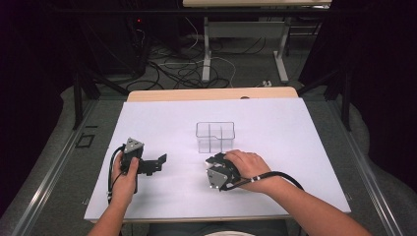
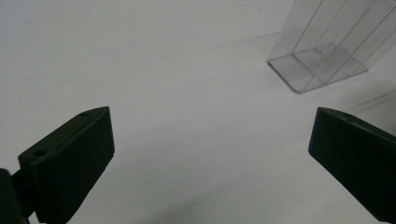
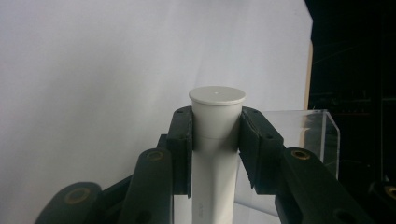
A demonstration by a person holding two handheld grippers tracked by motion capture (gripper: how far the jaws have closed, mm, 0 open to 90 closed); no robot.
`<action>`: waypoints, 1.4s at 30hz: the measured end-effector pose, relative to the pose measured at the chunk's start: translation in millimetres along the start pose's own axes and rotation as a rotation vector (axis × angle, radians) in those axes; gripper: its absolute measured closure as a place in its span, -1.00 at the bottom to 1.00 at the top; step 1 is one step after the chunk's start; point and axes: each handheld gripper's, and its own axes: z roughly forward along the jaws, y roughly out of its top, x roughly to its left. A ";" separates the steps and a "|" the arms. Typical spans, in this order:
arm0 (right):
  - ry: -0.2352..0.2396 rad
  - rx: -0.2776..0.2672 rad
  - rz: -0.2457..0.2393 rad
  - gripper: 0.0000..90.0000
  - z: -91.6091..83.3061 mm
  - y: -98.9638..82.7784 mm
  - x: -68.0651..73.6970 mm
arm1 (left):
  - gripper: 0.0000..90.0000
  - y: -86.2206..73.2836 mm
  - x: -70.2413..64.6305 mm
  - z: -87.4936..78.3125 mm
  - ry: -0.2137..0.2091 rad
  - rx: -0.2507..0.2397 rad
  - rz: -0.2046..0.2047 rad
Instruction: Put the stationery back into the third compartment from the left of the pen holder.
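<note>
- The tube (image 3: 215,140) in my right gripper (image 3: 215,135) is plain white plastic, smooth and matte, with a flat round cap that flares a little wider than the neck below it.
- Below the cap the body flattens and widens toward me, with faint grey lettering low down (too small to read).
- My right jaws are closed on the tube just under the cap, one black pad pressed on each side.
- From above, my right hand (image 1: 251,164) covers that gripper (image 1: 216,164) near the middle of the table, just near of the box (image 1: 215,136); the tube itself is hidden there.
- The box is clear hard plastic, rectangular and open-topped, with thin dividers making compartments; it stands on the sheet, touching nothing.
- My left gripper (image 1: 160,161) sits low on the left side, well apart from the box, jaws spread wide with nothing between them.
- In the left gripper view the two black jaws look blocky and dull, each with small screw holes, and the box (image 2: 322,56) shows at far right.
- The sheet (image 1: 162,123) is white, flat and smooth, over a pale wooden table (image 1: 211,93).
</note>
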 end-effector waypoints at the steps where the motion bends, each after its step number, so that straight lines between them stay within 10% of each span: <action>1: -0.019 -0.018 0.040 0.49 -0.8 -0.1 -0.8 | -1.00 0.0 0.0 0.0 0.000 0.000 -0.001; 13: -0.072 -0.129 0.321 0.49 -11.3 0.0 -31.8 | -1.00 0.4 0.4 0.3 -0.002 0.003 -0.003; 42: -0.104 -0.339 0.781 0.49 -11.1 -20.7 -86.1 | -1.00 0.2 1.3 -0.2 -0.006 0.003 -0.003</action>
